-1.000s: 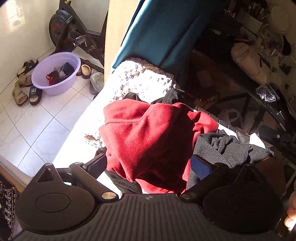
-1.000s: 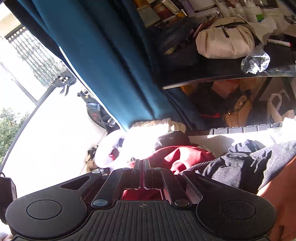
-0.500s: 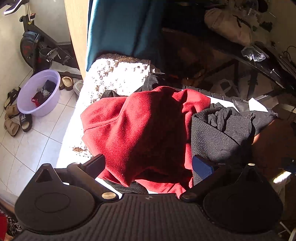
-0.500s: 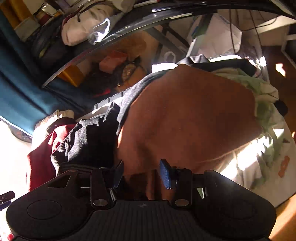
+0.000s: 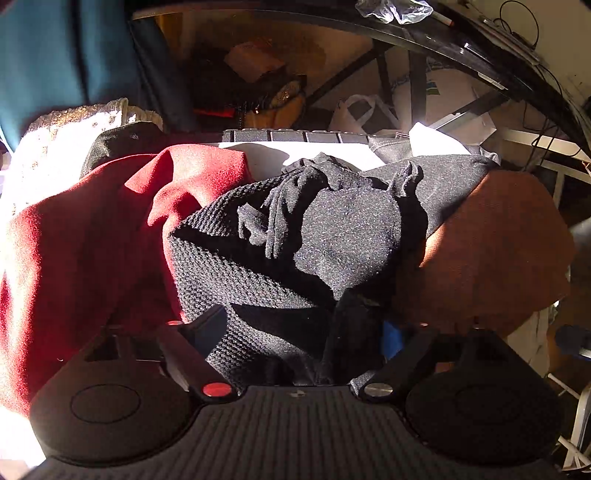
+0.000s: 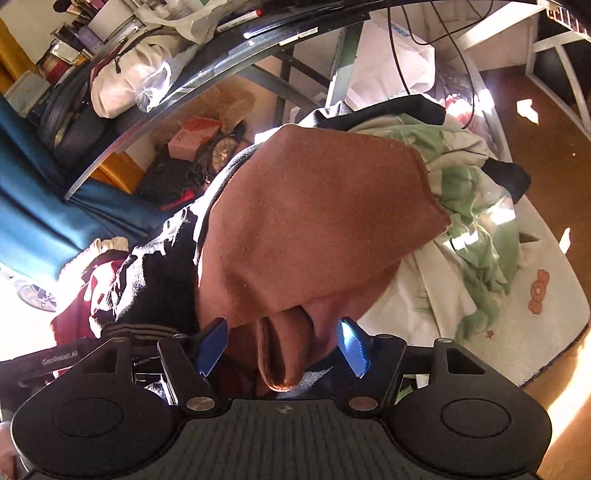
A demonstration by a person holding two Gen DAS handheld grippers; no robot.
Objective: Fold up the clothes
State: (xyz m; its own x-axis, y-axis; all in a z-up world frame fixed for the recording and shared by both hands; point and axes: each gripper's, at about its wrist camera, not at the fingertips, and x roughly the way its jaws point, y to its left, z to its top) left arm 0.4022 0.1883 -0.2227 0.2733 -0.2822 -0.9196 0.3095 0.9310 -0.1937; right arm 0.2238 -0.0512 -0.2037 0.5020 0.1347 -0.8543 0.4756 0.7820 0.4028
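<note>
A heap of clothes lies before me. In the left wrist view a black waffle-knit garment (image 5: 258,266) fills the middle, with a crumpled dark grey garment (image 5: 351,229) on top, a red garment (image 5: 92,236) to its left and a brown garment (image 5: 498,251) to its right. My left gripper (image 5: 299,332) is open, its fingers straddling the black knit cloth. In the right wrist view the brown garment (image 6: 317,229) hangs close in front, a fold of it dropping between the blue pads (image 6: 354,350) of my open right gripper (image 6: 282,345). The black garment (image 6: 159,280) sits to its left.
A green and white cloth (image 6: 476,236) lies right of the brown one on a pale mat with a bear print (image 6: 535,291). A curved dark desk edge (image 5: 424,33) with clutter runs overhead. A teal curtain (image 6: 33,206) hangs at the left; bags and boxes (image 6: 192,136) sit beneath the desk.
Both grippers swung right across the heap and moved closer. The left went from over the red garment to the black knit one. The right gripper opened, then widened around the brown garment's fold.
</note>
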